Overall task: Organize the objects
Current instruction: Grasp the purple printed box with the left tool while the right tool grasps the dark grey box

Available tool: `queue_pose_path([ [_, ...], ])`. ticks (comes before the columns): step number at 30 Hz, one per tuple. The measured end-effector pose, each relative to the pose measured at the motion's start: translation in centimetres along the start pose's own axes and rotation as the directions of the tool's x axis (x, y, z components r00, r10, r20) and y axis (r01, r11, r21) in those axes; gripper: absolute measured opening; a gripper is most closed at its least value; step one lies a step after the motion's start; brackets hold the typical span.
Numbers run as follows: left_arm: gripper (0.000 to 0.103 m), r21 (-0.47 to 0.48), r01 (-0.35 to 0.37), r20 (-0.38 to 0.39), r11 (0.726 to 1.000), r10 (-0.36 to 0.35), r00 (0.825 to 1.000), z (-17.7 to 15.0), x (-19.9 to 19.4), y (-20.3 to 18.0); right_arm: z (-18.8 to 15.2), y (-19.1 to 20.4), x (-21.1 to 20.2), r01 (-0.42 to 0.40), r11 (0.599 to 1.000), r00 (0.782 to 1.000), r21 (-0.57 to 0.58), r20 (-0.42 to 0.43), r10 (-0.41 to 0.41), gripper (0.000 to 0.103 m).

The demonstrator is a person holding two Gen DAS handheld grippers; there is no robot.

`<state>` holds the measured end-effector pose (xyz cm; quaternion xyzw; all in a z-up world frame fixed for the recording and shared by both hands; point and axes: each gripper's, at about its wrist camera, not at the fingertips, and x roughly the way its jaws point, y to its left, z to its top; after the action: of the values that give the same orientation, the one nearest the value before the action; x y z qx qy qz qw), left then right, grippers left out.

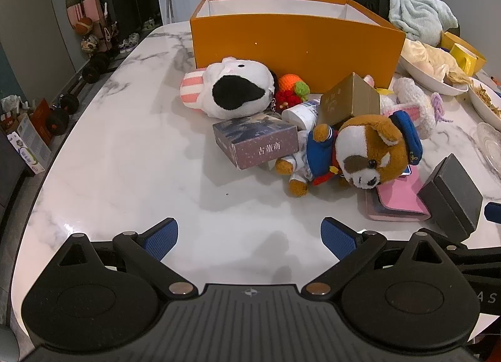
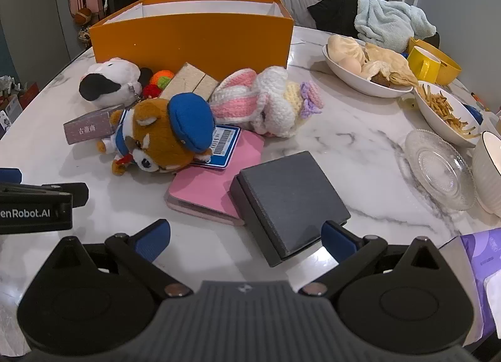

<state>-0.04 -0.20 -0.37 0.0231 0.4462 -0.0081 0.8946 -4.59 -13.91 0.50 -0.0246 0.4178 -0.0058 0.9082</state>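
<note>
An open orange box (image 1: 294,45) stands at the back of the marble table (image 1: 125,142); it also shows in the right wrist view (image 2: 194,39). In front of it lie a black-and-white plush (image 1: 238,89), a brown dog plush in a blue hat (image 1: 360,149) (image 2: 162,136), a purple carton (image 1: 256,142), a gold box (image 1: 350,98), a knitted bunny (image 2: 266,102), a pink wallet (image 2: 216,183) and a dark grey box (image 2: 291,196). My left gripper (image 1: 249,238) is open and empty, short of the pile. My right gripper (image 2: 245,238) is open, its fingers either side of the dark grey box's near corner.
Bowls of food (image 2: 366,67), a bowl of fries (image 2: 447,111), a glass saucer (image 2: 438,167), a yellow mug (image 2: 422,61) and a white cup (image 2: 488,170) crowd the right side. The left gripper's body (image 2: 34,205) sits at the left of the right wrist view.
</note>
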Motion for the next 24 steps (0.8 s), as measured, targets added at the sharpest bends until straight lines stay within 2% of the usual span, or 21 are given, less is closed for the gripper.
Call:
queue_pose_path([
  [8,0.103,0.01,0.023,-0.014,1.0,-0.023,1.0,0.0,0.6,0.1,0.0,-0.6,0.4,0.004,1.0,1.0,-0.003,-0.003,-0.004,0.102],
  [17,0.103,0.033,0.058,-0.027,0.998,-0.057,0.998,0.0,1.1,-0.2,0.9,-3.5,1.9,-0.006,1.0,1.0,-0.007,-0.01,0.006,0.102],
  [24,0.103,0.035,0.107,-0.039,0.994,-0.105,0.994,0.2,1.7,-0.4,2.0,-4.8,4.0,-0.086,0.995,0.995,-0.059,-0.052,0.083,0.102],
])
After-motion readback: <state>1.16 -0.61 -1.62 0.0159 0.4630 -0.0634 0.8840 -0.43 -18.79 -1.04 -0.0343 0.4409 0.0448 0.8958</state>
